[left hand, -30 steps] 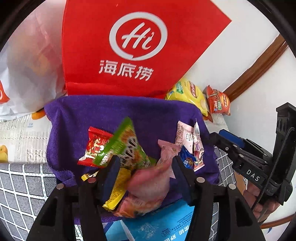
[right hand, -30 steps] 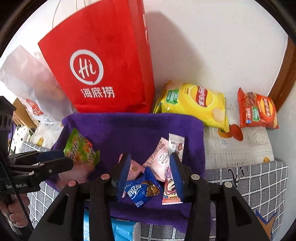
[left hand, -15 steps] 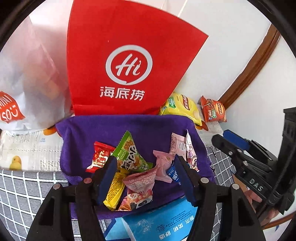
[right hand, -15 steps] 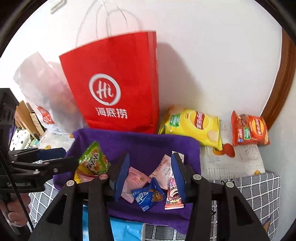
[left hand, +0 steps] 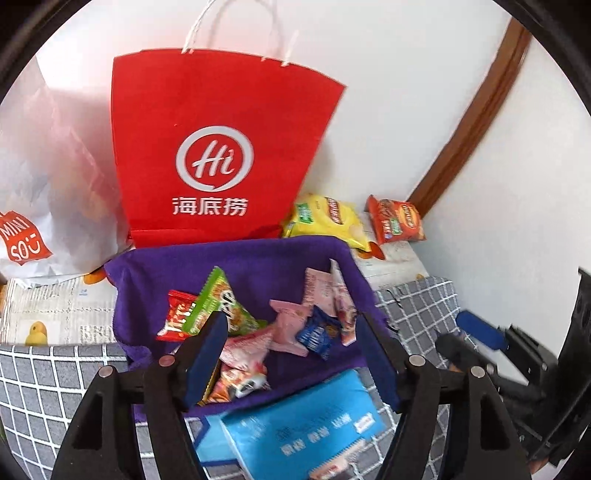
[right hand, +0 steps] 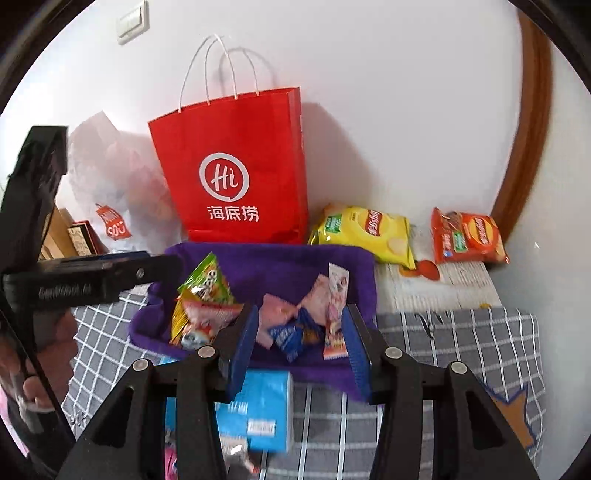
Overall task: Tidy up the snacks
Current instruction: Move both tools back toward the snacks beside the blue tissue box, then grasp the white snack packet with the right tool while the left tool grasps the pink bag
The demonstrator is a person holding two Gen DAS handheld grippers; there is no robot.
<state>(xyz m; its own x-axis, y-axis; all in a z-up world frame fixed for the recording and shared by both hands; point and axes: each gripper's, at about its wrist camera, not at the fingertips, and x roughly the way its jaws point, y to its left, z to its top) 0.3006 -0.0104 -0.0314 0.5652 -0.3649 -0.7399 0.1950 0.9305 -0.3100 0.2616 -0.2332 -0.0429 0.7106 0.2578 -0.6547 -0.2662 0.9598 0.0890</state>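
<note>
White wall behind a checked bedspread point(right hand: 461, 354); on it a purple cloth point(right hand: 280, 266) holds small snacks point(left hand: 221, 314). Left gripper point(left hand: 291, 350) above the cloth's left side, jaws opening, empty. Right gripper point(right hand: 299, 343) part open, empty. Crinkly, glossy packets heaped at the near edge could slide off

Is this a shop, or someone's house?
Probably someone's home: a checked cloth surface against a white wall with a light switch, a red shopping bag, and snack packets on a purple towel.
</note>
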